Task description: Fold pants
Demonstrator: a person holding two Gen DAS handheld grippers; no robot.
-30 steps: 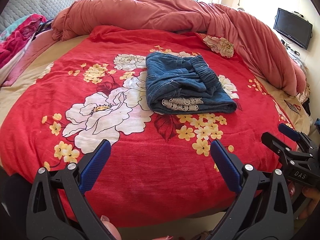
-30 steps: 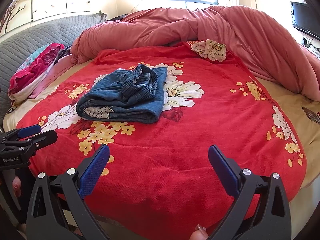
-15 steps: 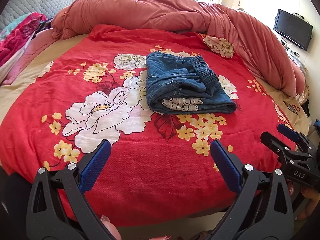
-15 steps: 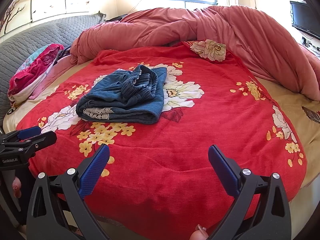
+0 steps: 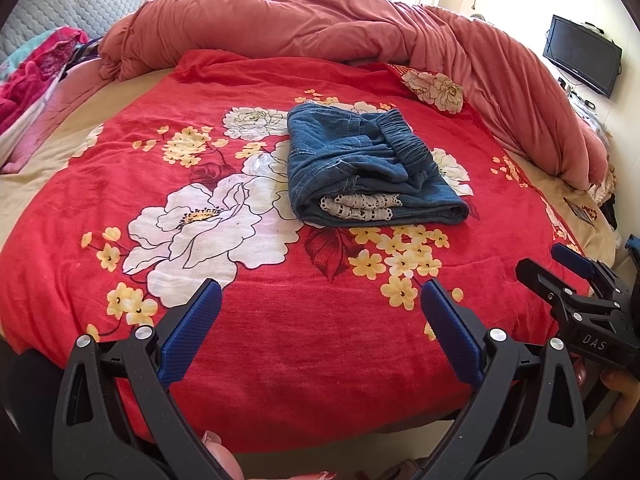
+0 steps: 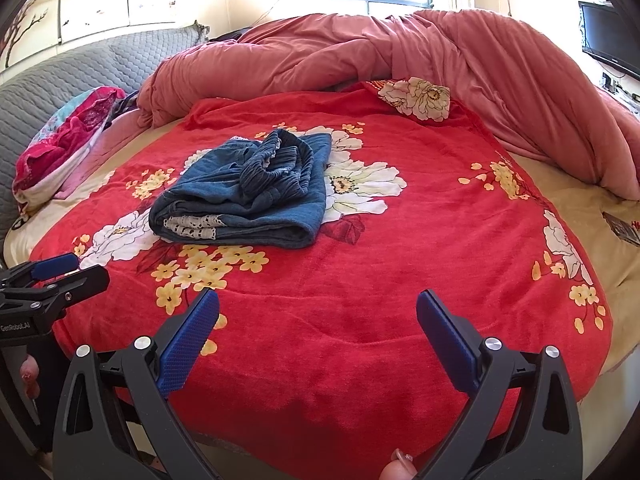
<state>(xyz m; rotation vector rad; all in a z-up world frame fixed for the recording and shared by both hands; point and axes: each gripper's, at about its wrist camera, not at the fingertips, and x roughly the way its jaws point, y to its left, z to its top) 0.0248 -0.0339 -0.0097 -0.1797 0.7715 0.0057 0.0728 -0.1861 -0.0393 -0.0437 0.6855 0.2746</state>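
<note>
Pants (image 5: 370, 178) are lying as a compact folded bundle on the red floral blanket (image 5: 280, 320), toward the middle of the bed and a little nearer its far edge, well apart from both grippers. Denim is stacked in several layers; a white lace trim (image 5: 356, 208) is exposed at the near edge of the bundle, and the gathered elastic waistband (image 5: 400, 144) is left bunched on top rather than smoothed flat. Bundle is judged roughly square and self-supporting, so the fold looks essentially done, though the top layer is untidy.

Left gripper (image 5: 320, 324) is held back at the near edge of the bed, fingers spread wide, nothing between them. Right gripper (image 6: 318, 322) is held the same way, beside it, fingers also wide and empty; its tips (image 5: 560, 264) are seen at the right border of the left wrist view. Both are kept low and clear of the cloth, probably because the garment has been let go and no grasp is needed now.

Pink duvet (image 5: 360, 28) is heaped along the far edge, away from the work area. Crumpled bright clothing (image 6: 68, 136) is left at the far left edge, beside the grey quilted headboard (image 6: 80, 68).

If more tidying is wanted, the waistband ridge would be the part to press down; loose layers could slip apart if only the top one is pinched.
</note>
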